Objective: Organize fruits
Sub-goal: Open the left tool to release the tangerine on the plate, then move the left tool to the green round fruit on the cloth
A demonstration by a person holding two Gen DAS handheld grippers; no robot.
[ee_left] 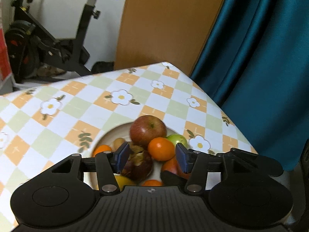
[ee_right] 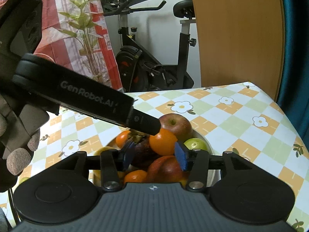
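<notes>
My left gripper [ee_left: 152,157] hangs over the plate [ee_left: 108,135] of fruit, tilted down at it, with its jaws apart and nothing pressed between the blue pads [ee_left: 123,154]. Between and just beyond those pads lies the heap: a dark purple-brown fruit [ee_left: 138,164] sits right by the left pad, an orange [ee_left: 161,148] lies ahead of the gap toward the right pad, and the big red apple [ee_left: 147,132] rises behind both at the far side of the plate. A green fruit [ee_left: 177,139] peeks out beyond the right pad, and a reddish fruit [ee_left: 171,166] lies low beside it.

My right gripper [ee_right: 155,157] also points down at the same plate [ee_right: 209,150], its jaws parted and its pads [ee_right: 181,157] clamped on nothing. The orange [ee_right: 163,142] sits just ahead of the gap, near the right pad, with the red apple [ee_right: 175,125] behind it and the green fruit [ee_right: 195,144] off to the right. The dark fruit [ee_right: 143,155] lies next to the left pad. A red fruit [ee_right: 168,169] and a small orange [ee_right: 135,176] lie close under the jaws.

In the right wrist view, the black body of my left gripper [ee_right: 143,122] reaches in from the left, its tip just above the orange and in front of the apple; my gloved hand [ee_right: 19,150] grips its handle. The plate stands on the worktop [ee_left: 58,100] with its checked, flowered cloth.
</notes>
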